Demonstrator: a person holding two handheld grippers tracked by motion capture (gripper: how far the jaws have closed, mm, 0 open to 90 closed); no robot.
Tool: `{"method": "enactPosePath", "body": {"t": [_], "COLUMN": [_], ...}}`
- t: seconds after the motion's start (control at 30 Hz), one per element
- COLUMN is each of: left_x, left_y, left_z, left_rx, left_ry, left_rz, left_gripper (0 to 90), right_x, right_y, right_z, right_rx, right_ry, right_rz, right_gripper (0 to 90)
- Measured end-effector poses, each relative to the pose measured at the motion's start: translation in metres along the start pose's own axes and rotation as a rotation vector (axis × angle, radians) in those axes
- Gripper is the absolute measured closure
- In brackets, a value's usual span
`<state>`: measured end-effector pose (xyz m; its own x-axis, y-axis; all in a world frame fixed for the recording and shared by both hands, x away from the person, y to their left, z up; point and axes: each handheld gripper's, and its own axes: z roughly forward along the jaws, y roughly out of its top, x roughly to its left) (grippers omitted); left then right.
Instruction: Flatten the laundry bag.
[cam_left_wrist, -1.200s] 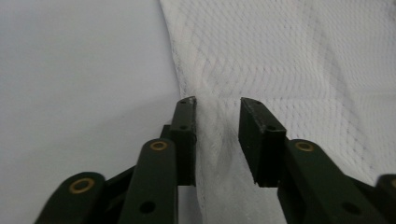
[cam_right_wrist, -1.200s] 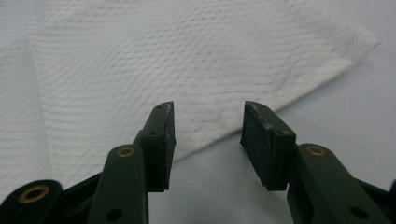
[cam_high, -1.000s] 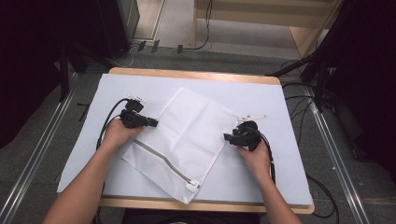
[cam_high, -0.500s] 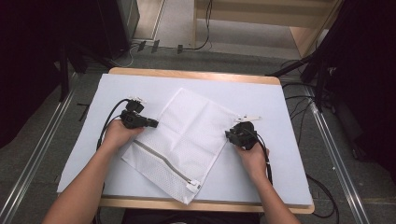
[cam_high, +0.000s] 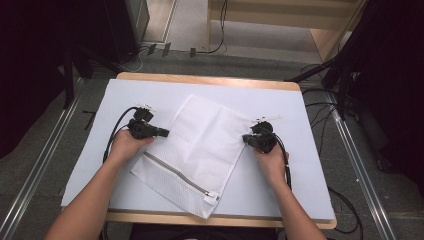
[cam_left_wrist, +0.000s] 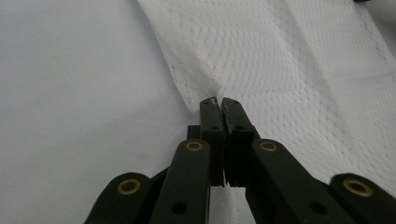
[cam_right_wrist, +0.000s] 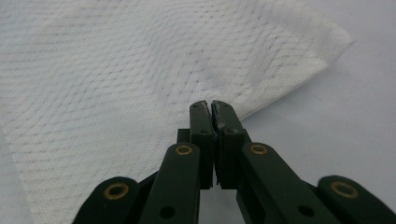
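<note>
A white mesh laundry bag (cam_high: 200, 150) with a zipper (cam_high: 175, 175) lies flat and askew on the white table cover. My left gripper (cam_high: 165, 133) sits at the bag's left edge, and its jaws have just been closing; in the left gripper view the gripper (cam_left_wrist: 219, 100) pinches the mesh bag (cam_left_wrist: 289, 70) at its border. At the bag's right edge my right gripper (cam_high: 246, 138) has also just been closing. The right gripper view has that gripper (cam_right_wrist: 208, 103) clamped on a fold of the bag (cam_right_wrist: 140, 70) near a corner.
The table cover (cam_high: 300, 115) spreads over a wooden table (cam_high: 210, 80). Cables (cam_high: 116, 131) trail from both grippers across the cover. Metal rails (cam_high: 360, 165) run along the floor on both sides, and dark equipment stands at the back left.
The right gripper has shifted slightly toward the bag's right edge. The left hand stays where it was, and the bag lies as before.
</note>
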<state>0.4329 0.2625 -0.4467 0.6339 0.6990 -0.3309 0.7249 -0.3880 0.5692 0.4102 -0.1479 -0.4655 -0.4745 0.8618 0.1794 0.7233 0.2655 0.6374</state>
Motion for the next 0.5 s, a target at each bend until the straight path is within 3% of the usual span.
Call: {"method": "enactPosePath", "body": {"t": [0.27,0.43,0.5], "left_x": [-0.014,-0.022,-0.025], "left_y": [-0.011,-0.019,-0.021], "left_z": [-0.008,-0.011,-0.011], "left_rx": [-0.042,-0.055,-0.057], "left_ry": [0.005,0.017,0.018], "left_rz": [-0.019,-0.037,-0.036], "left_gripper": [89.3,89.4,89.3], "right_x": [-0.008,-0.015,-0.016], "right_y": [0.017,0.031,0.036], "right_z": [0.007,0.014,0.017], "right_rx": [-0.003,-0.017,-0.023], "right_ry": [0.018,0.056,0.051], "right_rz": [-0.010,0.013,-0.002], "right_gripper": [89.0,89.1,89.1]}}
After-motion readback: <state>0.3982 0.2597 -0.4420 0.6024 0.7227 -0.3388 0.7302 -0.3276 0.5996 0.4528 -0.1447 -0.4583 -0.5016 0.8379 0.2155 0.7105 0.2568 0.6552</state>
